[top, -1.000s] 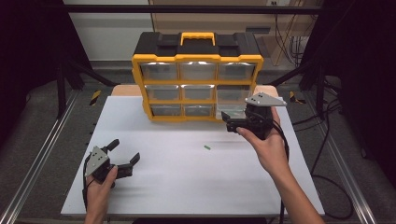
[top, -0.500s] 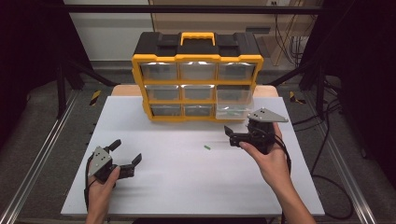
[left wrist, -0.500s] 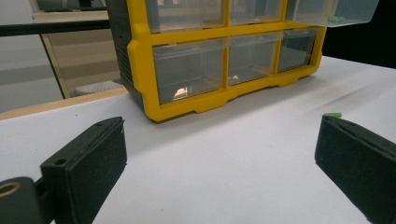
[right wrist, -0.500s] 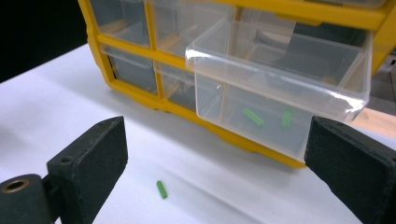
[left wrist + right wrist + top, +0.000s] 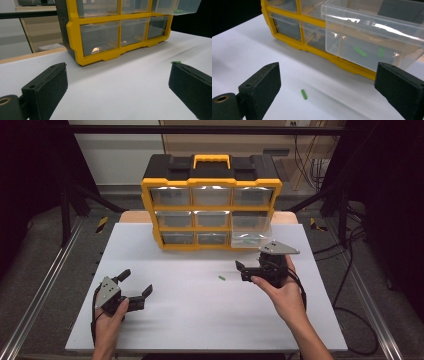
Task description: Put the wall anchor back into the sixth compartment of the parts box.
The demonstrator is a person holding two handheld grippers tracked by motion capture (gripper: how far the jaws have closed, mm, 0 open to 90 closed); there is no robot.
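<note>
We see the right claw (image 5: 244, 270) wide open, empty, low over the white surface (image 5: 200, 320), w/ the small green piece (image 5: 221, 278) lying flat just left of it, not touched. The yellow organizer (image 5: 211, 210) sits behind; its bottom-right clear drawer (image 5: 251, 236) is pulled out w/ green bits inside. Left claw (image 5: 135, 283) also open, empty, near the front-left edge, well apart from the piece.

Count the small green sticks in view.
3. One small green plastic stick lies on the white table, ahead of the right gripper. Two more lie inside the pulled-out clear plastic drawer. Others may be hidden in the closed drawers.
</note>
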